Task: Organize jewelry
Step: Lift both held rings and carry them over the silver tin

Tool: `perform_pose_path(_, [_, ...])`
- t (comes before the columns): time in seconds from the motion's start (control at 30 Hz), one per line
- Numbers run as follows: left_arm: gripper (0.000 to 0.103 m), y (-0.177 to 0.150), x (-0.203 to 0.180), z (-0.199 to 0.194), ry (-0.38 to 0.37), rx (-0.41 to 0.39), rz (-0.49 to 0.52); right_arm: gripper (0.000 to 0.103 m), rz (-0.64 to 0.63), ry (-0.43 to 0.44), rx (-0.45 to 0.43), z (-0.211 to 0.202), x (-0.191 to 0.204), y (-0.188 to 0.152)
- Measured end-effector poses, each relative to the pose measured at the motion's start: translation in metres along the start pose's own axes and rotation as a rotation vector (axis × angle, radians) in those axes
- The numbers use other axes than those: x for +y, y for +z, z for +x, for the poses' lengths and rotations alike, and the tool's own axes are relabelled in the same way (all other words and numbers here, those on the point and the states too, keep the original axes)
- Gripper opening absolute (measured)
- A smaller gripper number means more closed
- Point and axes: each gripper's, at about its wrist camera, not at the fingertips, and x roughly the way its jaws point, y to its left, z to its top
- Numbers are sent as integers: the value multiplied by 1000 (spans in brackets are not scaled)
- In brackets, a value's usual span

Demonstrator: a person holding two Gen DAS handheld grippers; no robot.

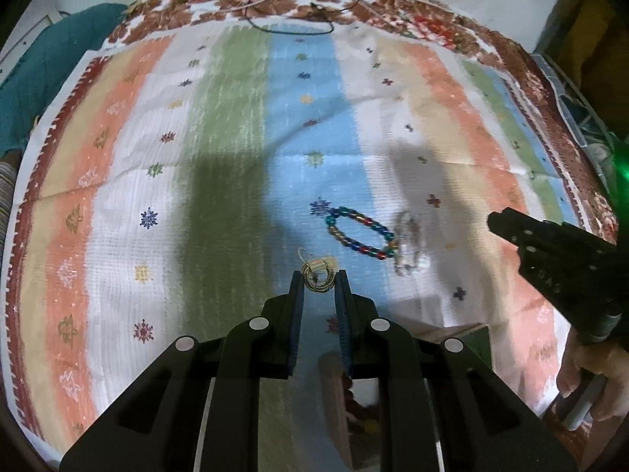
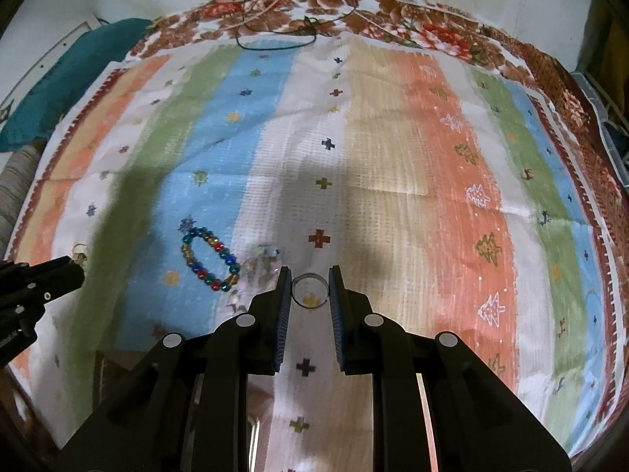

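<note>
In the left wrist view my left gripper (image 1: 319, 280) has its fingertips on both sides of a small gold earring set with a tag (image 1: 317, 275). A multicoloured bead bracelet (image 1: 359, 233) lies just beyond to the right, touching a clear crystal bracelet (image 1: 408, 247). My right gripper (image 1: 507, 223) enters from the right. In the right wrist view my right gripper (image 2: 310, 289) grips a silver open ring band (image 2: 309, 290) between its fingertips. The bead bracelet (image 2: 210, 257) and the crystal bracelet (image 2: 262, 265) lie to its left. My left gripper (image 2: 76, 271) shows at the left edge.
Everything lies on a striped cloth (image 1: 236, 157) over a floral blanket (image 1: 432, 19). A black cord (image 1: 291, 19) lies at the far edge. A teal cloth (image 1: 43, 78) sits at the far left. A wooden box (image 1: 452, 338) sits below my left gripper.
</note>
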Motion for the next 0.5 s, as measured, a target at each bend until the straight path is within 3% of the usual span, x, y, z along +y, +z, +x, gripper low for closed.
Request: perform_pose_path(0.5, [16,-23,-36,-38,-35,-65,69,20,-25,50,-66,-43,8,-23])
